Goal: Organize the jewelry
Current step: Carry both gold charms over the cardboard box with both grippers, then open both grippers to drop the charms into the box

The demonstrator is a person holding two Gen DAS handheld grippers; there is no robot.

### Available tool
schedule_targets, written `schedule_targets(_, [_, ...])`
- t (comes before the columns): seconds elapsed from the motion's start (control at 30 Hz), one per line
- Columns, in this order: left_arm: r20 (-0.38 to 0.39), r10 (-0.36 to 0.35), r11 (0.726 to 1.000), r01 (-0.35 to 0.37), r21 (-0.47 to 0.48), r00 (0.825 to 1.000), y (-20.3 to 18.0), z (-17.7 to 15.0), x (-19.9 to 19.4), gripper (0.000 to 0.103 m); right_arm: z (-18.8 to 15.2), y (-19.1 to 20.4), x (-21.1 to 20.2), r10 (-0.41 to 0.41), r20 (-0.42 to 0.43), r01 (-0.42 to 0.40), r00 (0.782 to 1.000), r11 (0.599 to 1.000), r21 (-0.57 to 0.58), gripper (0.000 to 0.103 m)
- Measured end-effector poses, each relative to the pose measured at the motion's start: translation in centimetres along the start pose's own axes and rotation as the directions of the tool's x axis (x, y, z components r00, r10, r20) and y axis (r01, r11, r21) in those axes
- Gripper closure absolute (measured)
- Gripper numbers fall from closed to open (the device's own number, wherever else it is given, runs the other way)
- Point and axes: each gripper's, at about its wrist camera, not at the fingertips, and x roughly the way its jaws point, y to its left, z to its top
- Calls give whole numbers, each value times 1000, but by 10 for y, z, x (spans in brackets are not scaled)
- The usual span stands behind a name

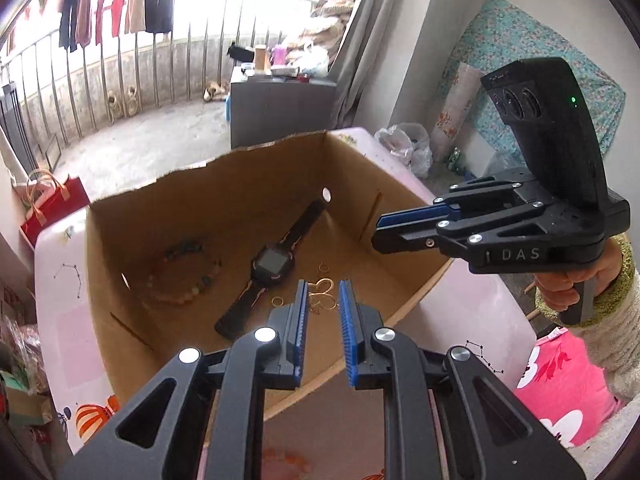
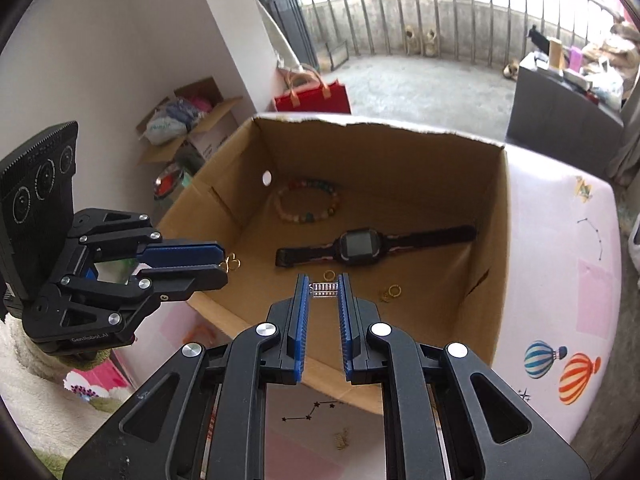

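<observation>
So there's one open cardboard box (image 2: 492, 240) sitting on a pink desk (image 2: 560, 280) (the cover has balloon and constellation prints). Inside I count one black watch (image 2: 360, 245) lying flat, one beaded bracelet (image 2: 310, 200) near the far corner, and a few small gold rings (image 2: 394, 290) loose on the box floor; there's at least three of them, hard to be exact.

The left hand-held gripper (image 2: 224, 266) is nearly closed and has a gold heart-shaped earring (image 2: 232, 263) pinched at its tips, hanging just over the box's edge. The right hand-held gripper (image 2: 325, 290) is clamped on one small silver piece (image 2: 325, 290) with a row of clear stones, held across between the blue pads, above the box interior.

One more little gold item (image 2: 341, 438) lies on the desk outside the box, too small to identify. A person's hand (image 1: 568, 280) in a fuzzy sleeve holds the right one.
</observation>
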Motion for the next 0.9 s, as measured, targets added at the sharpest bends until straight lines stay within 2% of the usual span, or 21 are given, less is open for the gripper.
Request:
schedule_targets(0.1, [-95, -48, 997, 43, -58, 994, 14, 6, 26, 88, 6, -9, 31, 2, -142, -2, 990, 1000, 5, 91])
schedule_targets(0.17, [-160, -43, 996, 28, -89, 986, 21, 8, 42, 88, 7, -14, 44, 4, -209, -2, 978, 1000, 11, 91])
schedule_targets(0.37, [-268, -54, 991, 19, -130, 962, 31, 4, 65, 88, 7, -15, 70, -26, -322, 19, 947, 1000, -25, 90])
schedule_targets(0.6, [-291, -56, 986, 7, -165, 955, 38, 2, 69, 88, 5, -19, 73, -57, -345, 44, 937, 998, -45, 88])
schedule_targets(0.8, [-284, -47, 984, -4, -177, 958, 49, 5, 70, 87, 8, -24, 63, -52, -309, 45, 950, 999, -28, 88])
schedule_targets(0.87, [-274, -39, 984, -10, -175, 961, 48, 5, 66, 84, 9, -25, 57, -46, -287, 42, 957, 999, -17, 86])
schedule_targets(0.9, [-267, -34, 985, -13, -171, 963, 47, 5, 65, 81, 10, -26, 53, -44, -274, 43, 961, 999, -10, 82])
